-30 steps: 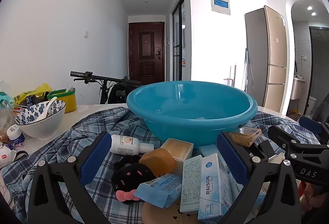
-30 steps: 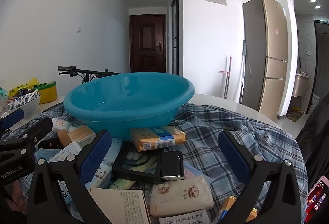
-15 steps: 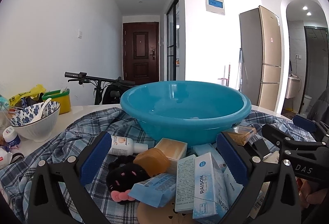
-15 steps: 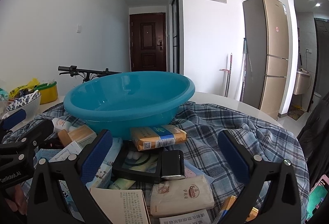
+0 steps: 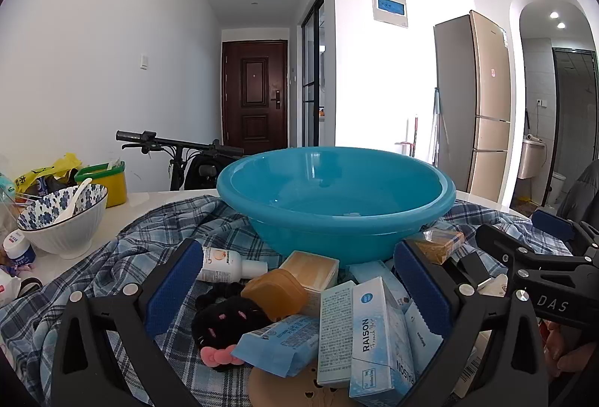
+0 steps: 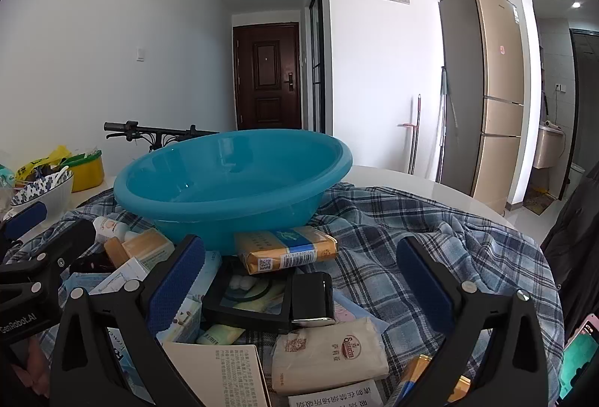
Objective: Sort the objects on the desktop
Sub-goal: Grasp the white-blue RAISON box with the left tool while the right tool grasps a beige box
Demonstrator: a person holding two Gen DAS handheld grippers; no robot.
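Both grippers — left (image 5: 295, 289), right (image 6: 299, 285) — drifted slightly toward the pile, jaws wide open, empty (basin (image 5: 337, 197) empty too). Sorting not started.

White walls, dark door (image 5: 254, 96), tall fridge (image 5: 473, 100).

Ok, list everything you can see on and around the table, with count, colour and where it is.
basin: 1, blue, centre of table on cloth
cloth: 1, blue plaid, spread over table
bowl: 1, white with blue flowers, left, spoon inside
tub: 1, yellow, green rim, behind bowl
bottle: 1, white, lying left of basin
plush: 1, black with pink, front pile
RAISON box: 1, light blue, front pile
yellow pack: 1, yellow and blue, against basin
black case: 1, black, under yellow pack
fridge: 1, gold, right wall
door: 1, dark brown, hallway end
left gripper: open, over pile
right gripper: open, over pile
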